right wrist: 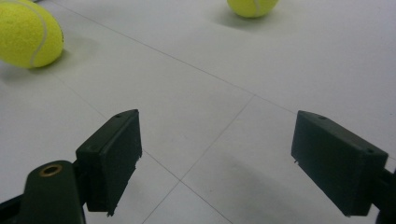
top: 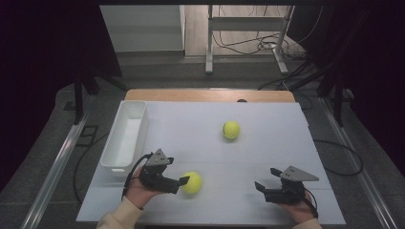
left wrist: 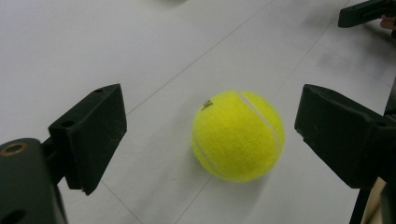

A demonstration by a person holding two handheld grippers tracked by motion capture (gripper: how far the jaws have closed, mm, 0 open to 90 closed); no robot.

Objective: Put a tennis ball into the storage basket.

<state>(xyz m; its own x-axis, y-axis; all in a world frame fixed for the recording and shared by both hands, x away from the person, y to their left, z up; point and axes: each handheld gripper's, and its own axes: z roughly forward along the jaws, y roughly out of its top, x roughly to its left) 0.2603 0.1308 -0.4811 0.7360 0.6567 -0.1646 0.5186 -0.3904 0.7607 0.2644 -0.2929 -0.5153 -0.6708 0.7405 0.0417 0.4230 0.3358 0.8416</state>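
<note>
Two yellow tennis balls lie on the white table top. The near ball (top: 192,182) (left wrist: 238,135) (right wrist: 29,33) rests just ahead of my left gripper (top: 183,181) (left wrist: 210,140), whose jaws stand open on either side of it without touching. The far ball (top: 231,130) (right wrist: 253,6) sits toward the table's middle. My right gripper (top: 265,178) (right wrist: 217,156) is held low at the front right, open, with only bare table between its jaws.
A long white bin (top: 125,135) stands along the left edge of the white board (top: 267,143), empty as far as I see. The table's wooden far edge (top: 210,95) lies beyond. Cables and a metal stand are on the floor behind.
</note>
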